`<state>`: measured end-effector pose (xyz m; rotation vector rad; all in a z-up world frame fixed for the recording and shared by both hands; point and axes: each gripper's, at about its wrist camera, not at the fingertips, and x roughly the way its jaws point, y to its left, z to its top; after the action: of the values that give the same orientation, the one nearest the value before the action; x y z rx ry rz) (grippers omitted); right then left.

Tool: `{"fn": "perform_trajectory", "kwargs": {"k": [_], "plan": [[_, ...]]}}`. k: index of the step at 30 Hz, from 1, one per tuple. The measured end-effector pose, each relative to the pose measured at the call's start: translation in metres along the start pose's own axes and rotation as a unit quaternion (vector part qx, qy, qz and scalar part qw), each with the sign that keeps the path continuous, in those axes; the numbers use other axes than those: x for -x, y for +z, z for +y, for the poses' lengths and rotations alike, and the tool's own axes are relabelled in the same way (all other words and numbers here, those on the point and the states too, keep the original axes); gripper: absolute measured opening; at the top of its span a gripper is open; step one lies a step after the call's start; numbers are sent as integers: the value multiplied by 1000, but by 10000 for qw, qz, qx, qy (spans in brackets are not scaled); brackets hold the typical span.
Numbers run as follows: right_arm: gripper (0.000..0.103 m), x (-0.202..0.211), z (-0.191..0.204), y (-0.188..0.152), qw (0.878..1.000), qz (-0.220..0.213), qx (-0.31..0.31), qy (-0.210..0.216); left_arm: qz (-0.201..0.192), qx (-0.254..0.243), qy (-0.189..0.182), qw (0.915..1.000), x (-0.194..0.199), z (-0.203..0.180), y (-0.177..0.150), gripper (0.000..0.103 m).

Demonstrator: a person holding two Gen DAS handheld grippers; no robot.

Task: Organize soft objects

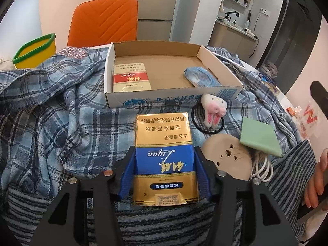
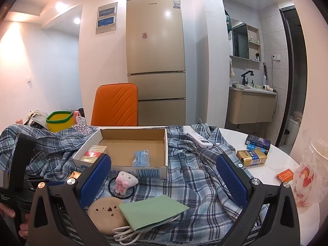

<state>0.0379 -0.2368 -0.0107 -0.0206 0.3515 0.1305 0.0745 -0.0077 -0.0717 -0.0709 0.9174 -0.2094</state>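
My left gripper [image 1: 165, 151] is shut on a gold and blue cigarette pack [image 1: 164, 143], its blue pads pressing both long sides over the plaid cloth [image 1: 61, 123]. Just beyond stands an open cardboard box [image 1: 155, 100] holding a red and gold pack [image 1: 131, 80] and a blue tissue packet [image 1: 202, 76]. A plush tooth hair tie [image 1: 214, 108], a beige round pad [image 1: 229, 160] and a green cloth [image 1: 259, 136] lie to the right. My right gripper [image 2: 164, 164] hangs open above the plaid cloth, with the green cloth [image 2: 151, 211] and beige pad [image 2: 106, 213] below it.
A yellow bin with a green rim [image 2: 60, 121] and an orange chair [image 2: 115, 104] stand behind the table. On the right lie a white remote [image 2: 199, 138], another gold and blue pack [image 2: 251, 156], a dark box [image 2: 258, 141] and a plastic bag [image 2: 309, 174]. A white cable [image 2: 127, 231] lies under the green cloth.
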Motion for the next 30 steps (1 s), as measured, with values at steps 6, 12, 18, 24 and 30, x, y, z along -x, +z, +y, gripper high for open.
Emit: {"fn": "perform_trajectory", "kwargs": {"k": [6,12,18,24,30], "plan": [[103,-1,-3,-1,9999,65,-35,-156,-682,-58,-54,9976,27,-1,-3,52],[103,-6,10,-3,9954,952,17,-64,-1813,-183,-12,9833,70,-7,-11,52],[103,-28,29,-13,9784,2060,95,161,-2352,-175,14,9718,91,-6,-15,52],[102,-52,31,-22,9608,2766,-59,181,-2287,-135,12,9734,88,-5,-12,52],[84,-61,75,-48,9261,3052,2215,-111,-2287,-174,32,9733,89,-7,-14,52]]}}
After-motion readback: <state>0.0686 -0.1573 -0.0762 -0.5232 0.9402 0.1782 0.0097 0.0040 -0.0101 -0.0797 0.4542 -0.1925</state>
